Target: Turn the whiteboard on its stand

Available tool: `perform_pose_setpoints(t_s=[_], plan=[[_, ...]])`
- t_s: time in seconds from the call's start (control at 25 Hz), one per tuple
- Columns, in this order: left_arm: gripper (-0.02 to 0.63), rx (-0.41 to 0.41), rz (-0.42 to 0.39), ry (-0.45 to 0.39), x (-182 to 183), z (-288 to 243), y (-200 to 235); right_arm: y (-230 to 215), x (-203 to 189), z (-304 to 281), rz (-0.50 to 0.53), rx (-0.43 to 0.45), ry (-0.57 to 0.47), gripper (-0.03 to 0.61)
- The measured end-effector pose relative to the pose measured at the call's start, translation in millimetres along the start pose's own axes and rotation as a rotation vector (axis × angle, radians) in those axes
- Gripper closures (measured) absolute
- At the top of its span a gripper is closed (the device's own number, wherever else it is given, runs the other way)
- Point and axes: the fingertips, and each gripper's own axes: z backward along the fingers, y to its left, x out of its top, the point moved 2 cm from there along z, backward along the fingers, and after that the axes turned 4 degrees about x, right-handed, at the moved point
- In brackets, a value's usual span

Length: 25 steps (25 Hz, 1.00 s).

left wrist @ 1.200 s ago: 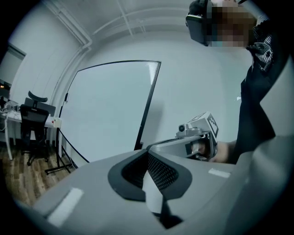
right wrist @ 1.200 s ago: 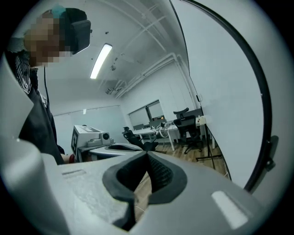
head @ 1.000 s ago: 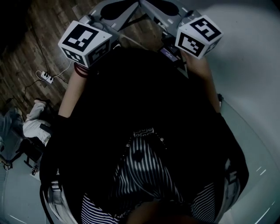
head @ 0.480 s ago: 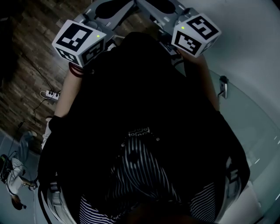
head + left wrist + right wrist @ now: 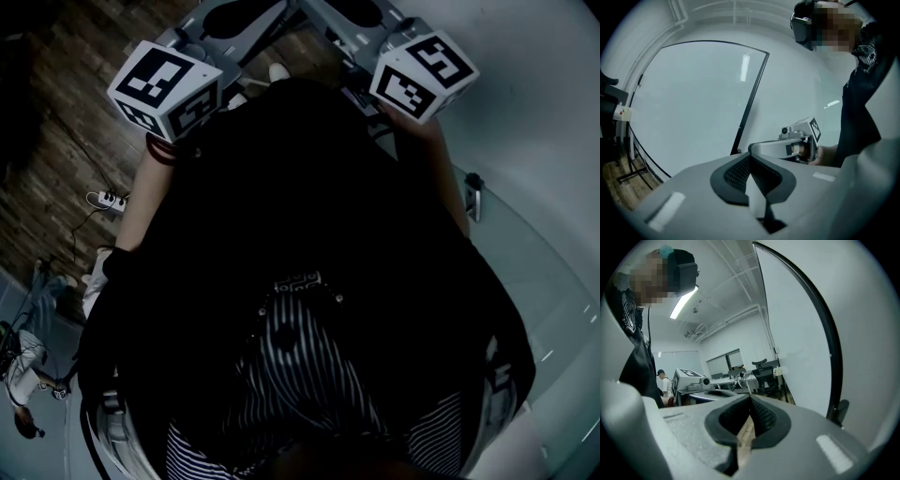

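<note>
The whiteboard [image 5: 530, 103] is a large white panel with a thin black frame. It fills the right of the head view, stands ahead of the jaws in the left gripper view [image 5: 693, 98], and runs along the right of the right gripper view [image 5: 867, 329]. My left gripper [image 5: 750, 159] is shut with nothing between its pads and points at the board without touching it. My right gripper [image 5: 750, 405] is also shut and empty, beside the board's black edge [image 5: 829, 348]. In the head view both are held up close in front of my dark top, left gripper [image 5: 239, 17] and right gripper [image 5: 352, 14].
A black knob [image 5: 839, 411] sits on the board's frame, also seen as a knob [image 5: 473, 195] in the head view. A power strip [image 5: 111, 199] and its cable lie on the wooden floor. Desks, an office chair [image 5: 761, 373] and a seated person [image 5: 662, 380] are behind. A black stand leg [image 5: 628, 173] is at the left.
The floor and the board's knob have shifted in the head view as my body turned. The left gripper's cube moved slightly left. Both grippers stay shut.
</note>
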Motion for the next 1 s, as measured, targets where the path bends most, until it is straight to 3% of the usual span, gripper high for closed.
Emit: perform_pose_setpoints(t_s=[0.24,0.4,1.0], plan=[[0.611,0.067,0.020,-0.055,7,30,18,1,8,-7,0.011,-0.015,-0.020,0.577],[0.611,0.063,0.044,-0.103,11,54,21,17,9,-19,0.020,-0.005,-0.031,0.577],[0.611,0.070,0.048,-0.085,4,64,15,26,6,-11,0.044,-0.051,-0.043,0.575]])
